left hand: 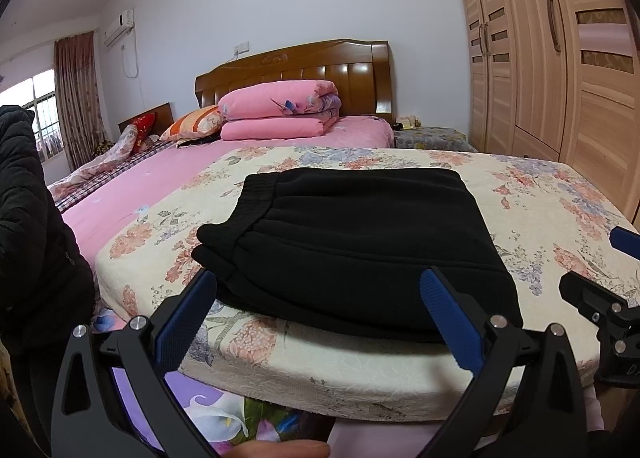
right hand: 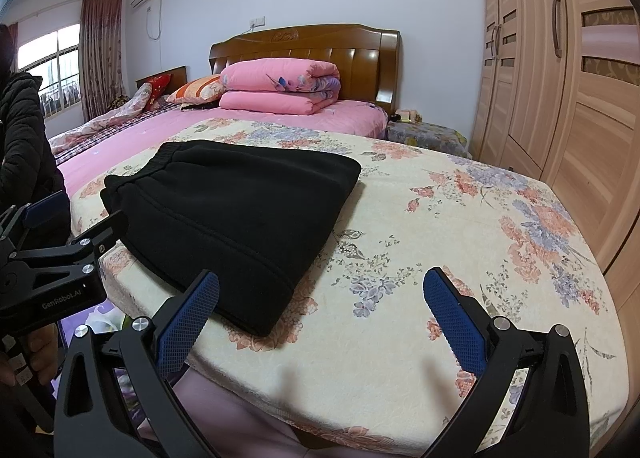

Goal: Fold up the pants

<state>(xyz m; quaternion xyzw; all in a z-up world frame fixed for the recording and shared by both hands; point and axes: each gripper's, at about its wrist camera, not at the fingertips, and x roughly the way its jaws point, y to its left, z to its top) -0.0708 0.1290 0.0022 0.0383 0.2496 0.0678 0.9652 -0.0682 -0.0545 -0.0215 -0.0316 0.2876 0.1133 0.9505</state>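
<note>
Black pants (left hand: 352, 242) lie folded into a compact rectangle on a cream floral mat (left hand: 540, 197), waistband at the far left. My left gripper (left hand: 319, 278) is open just in front of the pants' near edge, nothing between its blue pads. In the right wrist view the pants (right hand: 240, 197) sit left of centre on the mat (right hand: 440, 197). My right gripper (right hand: 322, 280) is open over the near right corner of the pants, holding nothing. Each gripper shows in the other's view, the right gripper (left hand: 600, 264) at the right edge and the left gripper (right hand: 86, 211) at the left edge.
The mat lies on a bed with a pink sheet (left hand: 160, 185). Folded pink quilts (left hand: 280, 109) and a pillow (left hand: 196, 123) sit by the wooden headboard (left hand: 304, 65). A wardrobe (left hand: 560, 57) lines the right wall. A person's black jacket (left hand: 28, 217) is at the left.
</note>
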